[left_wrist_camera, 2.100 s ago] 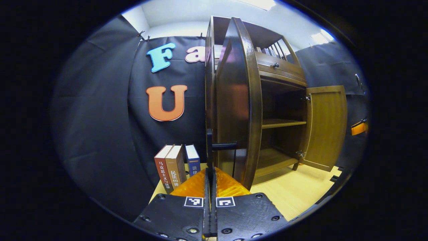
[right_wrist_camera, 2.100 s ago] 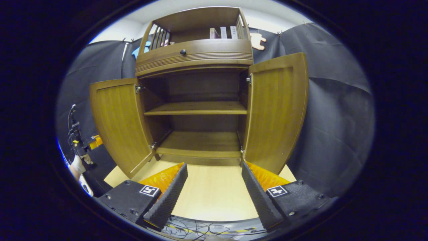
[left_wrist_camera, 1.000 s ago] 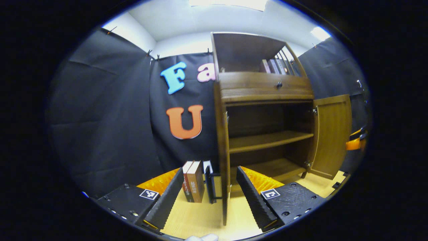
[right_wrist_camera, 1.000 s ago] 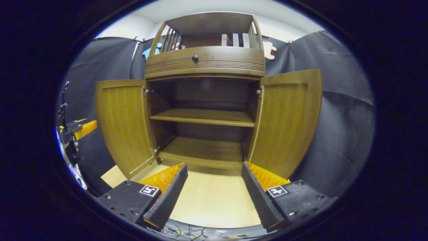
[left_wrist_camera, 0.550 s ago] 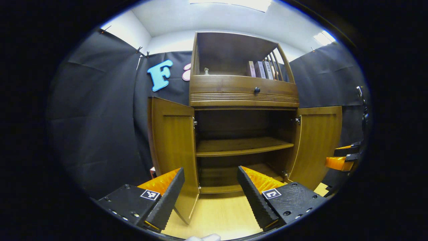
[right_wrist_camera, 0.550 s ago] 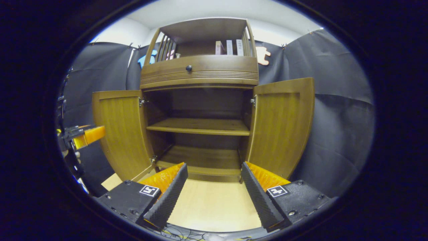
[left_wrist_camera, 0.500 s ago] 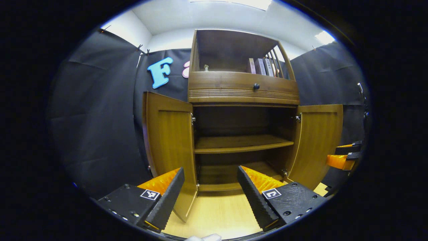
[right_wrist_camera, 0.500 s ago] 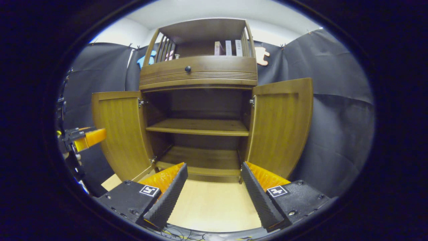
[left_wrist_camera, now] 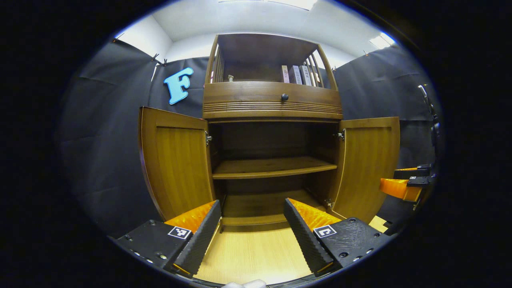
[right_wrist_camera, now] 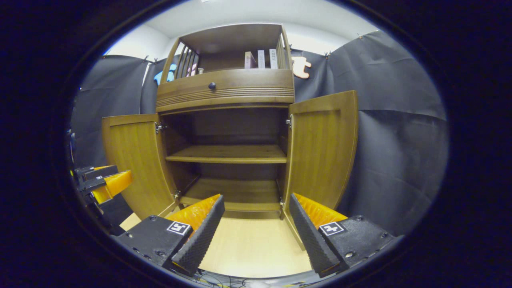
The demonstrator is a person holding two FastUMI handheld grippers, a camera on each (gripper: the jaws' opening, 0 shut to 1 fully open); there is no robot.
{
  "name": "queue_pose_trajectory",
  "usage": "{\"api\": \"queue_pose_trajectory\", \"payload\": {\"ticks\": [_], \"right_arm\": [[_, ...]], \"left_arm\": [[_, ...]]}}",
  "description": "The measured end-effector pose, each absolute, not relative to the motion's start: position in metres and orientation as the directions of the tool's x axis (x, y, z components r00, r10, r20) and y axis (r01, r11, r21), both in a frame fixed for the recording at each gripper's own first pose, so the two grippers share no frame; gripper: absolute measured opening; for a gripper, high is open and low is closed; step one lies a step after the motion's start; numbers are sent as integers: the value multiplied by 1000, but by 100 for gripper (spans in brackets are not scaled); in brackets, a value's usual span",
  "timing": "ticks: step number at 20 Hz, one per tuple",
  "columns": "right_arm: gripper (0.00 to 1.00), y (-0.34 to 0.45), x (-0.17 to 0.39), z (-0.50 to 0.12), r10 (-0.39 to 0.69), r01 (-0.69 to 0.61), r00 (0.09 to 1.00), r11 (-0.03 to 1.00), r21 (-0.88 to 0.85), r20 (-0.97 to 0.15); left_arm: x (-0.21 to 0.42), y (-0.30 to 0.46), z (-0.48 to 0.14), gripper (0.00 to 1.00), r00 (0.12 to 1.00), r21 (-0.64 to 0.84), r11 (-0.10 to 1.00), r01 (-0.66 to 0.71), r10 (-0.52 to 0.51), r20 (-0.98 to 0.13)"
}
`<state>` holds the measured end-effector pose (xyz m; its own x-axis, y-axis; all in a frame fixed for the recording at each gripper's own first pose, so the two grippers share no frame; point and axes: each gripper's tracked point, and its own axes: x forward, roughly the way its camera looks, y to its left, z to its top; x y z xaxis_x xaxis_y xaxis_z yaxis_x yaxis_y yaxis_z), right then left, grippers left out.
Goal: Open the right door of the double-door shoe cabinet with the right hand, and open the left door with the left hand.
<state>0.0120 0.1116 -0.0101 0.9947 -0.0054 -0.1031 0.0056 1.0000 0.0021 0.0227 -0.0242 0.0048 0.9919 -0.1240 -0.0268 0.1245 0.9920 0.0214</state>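
Before you the shoe cabinet [left_wrist_camera: 272, 108] stands with left door [left_wrist_camera: 176, 164] and right door [right_wrist_camera: 322, 152] swung wide; keep left gripper [left_wrist_camera: 252, 234] and right gripper [right_wrist_camera: 256, 236] spread, empty, clear of both.

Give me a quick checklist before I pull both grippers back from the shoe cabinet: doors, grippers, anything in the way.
1. Left door swung wide open: ok.
2. Right door swung wide open: ok.
3. Left gripper open, holding nothing: ok.
4. Right gripper open, holding nothing: ok.
5. Both grippers apart from the doors, bare floor between the fingers: ok.
6. Space behind the grippers free for the retreat: cannot tell, it is out of view.
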Motion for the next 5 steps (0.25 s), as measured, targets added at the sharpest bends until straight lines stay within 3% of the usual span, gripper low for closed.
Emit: {"api": "queue_pose_trajectory", "payload": {"ticks": [5], "right_arm": [[100,109,12,-8,-8,10,995,1000,13,-98]], "left_arm": [[19,-25,5,95,993,24,992,120,-119,-21]]}}
